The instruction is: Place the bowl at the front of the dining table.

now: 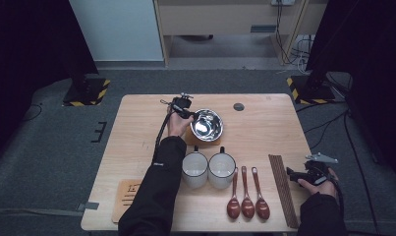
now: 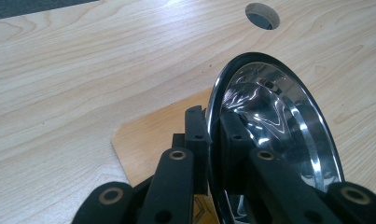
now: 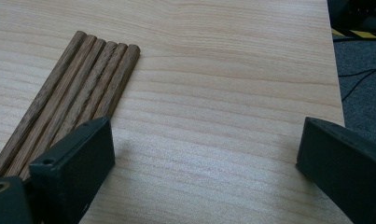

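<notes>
Two white mugs (image 1: 208,169) sit just near of the steel bowl (image 1: 207,123), which rests on a wooden coaster (image 2: 153,140) mid-table; left gripper (image 1: 184,111) jaws clamp its left rim. Right gripper (image 1: 299,176) hangs wide open, holding nothing, beside the chopsticks (image 1: 282,189), three spoons (image 1: 246,194) left of those.

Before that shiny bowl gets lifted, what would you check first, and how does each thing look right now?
1. Left gripper fingers clamped across the steel bowl rim: ok.
2. Bowl sits on the wooden coaster: ok.
3. Bowl empty: ok.
4. Two mugs stand close in front of the bowl; clearance: cannot tell.
5. Right gripper open and empty, beside the chopsticks: ok.
6. Grip firm enough for lifting: cannot tell.
</notes>
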Demonstrator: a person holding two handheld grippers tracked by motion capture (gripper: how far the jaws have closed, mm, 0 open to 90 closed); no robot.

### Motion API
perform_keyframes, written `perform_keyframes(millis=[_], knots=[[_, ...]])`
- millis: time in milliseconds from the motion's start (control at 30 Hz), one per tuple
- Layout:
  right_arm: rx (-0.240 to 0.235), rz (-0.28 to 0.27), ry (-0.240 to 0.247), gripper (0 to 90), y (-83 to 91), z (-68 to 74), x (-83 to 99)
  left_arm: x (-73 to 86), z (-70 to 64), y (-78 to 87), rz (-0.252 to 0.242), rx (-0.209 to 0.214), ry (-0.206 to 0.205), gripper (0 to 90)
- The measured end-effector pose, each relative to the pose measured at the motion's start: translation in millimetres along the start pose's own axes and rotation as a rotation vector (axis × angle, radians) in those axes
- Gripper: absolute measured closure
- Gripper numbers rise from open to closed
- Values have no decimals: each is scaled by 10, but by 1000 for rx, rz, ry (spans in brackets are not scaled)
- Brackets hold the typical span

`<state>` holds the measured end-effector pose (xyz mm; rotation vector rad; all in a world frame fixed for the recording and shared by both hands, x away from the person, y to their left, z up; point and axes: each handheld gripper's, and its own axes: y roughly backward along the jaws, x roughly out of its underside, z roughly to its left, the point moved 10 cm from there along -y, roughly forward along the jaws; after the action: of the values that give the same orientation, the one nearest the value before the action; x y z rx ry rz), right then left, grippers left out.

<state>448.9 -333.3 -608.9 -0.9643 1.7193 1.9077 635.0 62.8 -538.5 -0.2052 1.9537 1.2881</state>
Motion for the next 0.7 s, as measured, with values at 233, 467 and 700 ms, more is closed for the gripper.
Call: perform_keyframes(millis=[233,467,700], knots=[[0,0,-1,41,0,1,0,40,53,-13,13,-43,-13,823],[0,0,0,41,0,0,0,78,94,-27,37,-74,-33,810],[0,0,2,41,0,-2,-1,143,135,-47,63,-74,-30,800]])
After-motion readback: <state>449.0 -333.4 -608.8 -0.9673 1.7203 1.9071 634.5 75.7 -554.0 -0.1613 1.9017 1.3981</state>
